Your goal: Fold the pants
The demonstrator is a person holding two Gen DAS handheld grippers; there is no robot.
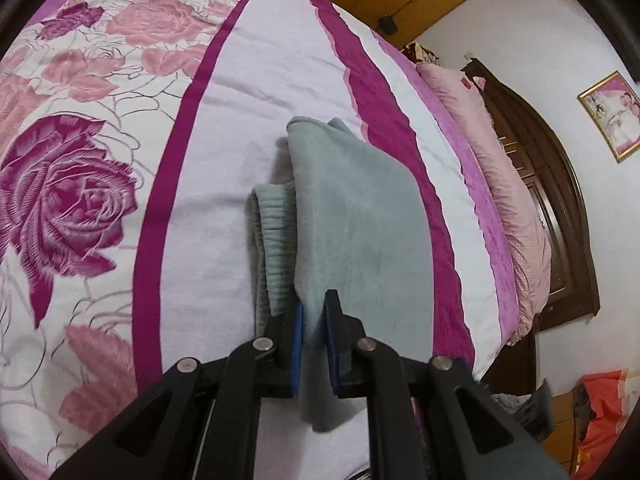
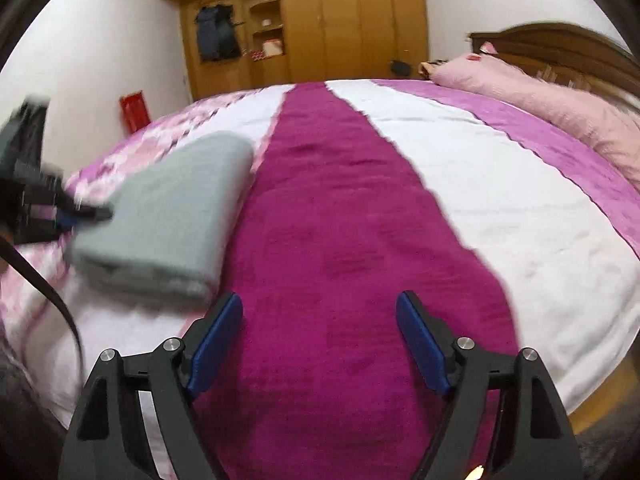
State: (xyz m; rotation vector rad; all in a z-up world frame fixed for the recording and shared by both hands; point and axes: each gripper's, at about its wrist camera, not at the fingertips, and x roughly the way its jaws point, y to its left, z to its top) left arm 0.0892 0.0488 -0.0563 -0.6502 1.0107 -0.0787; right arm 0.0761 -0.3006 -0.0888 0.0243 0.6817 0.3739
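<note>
The grey-green pants (image 1: 352, 216) lie folded into a compact stack on the bed's white stripe, ribbed waistband (image 1: 276, 240) showing on the left side. My left gripper (image 1: 314, 312) is shut on the near edge of the top layer, cloth pinched between its blue pads. In the right wrist view the folded pants (image 2: 168, 216) sit at the left, with the left gripper (image 2: 86, 214) clamped on their edge. My right gripper (image 2: 320, 312) stands open over the magenta stripe, to the right of the pants, nothing between its fingers.
The bedspread (image 1: 248, 92) has rose print, white and magenta stripes. Pink pillows (image 2: 560, 108) and a dark wooden headboard (image 2: 560, 44) line the right side. A wooden wardrobe (image 2: 344, 20) stands beyond the bed. A black strap (image 2: 48, 284) hangs at the left.
</note>
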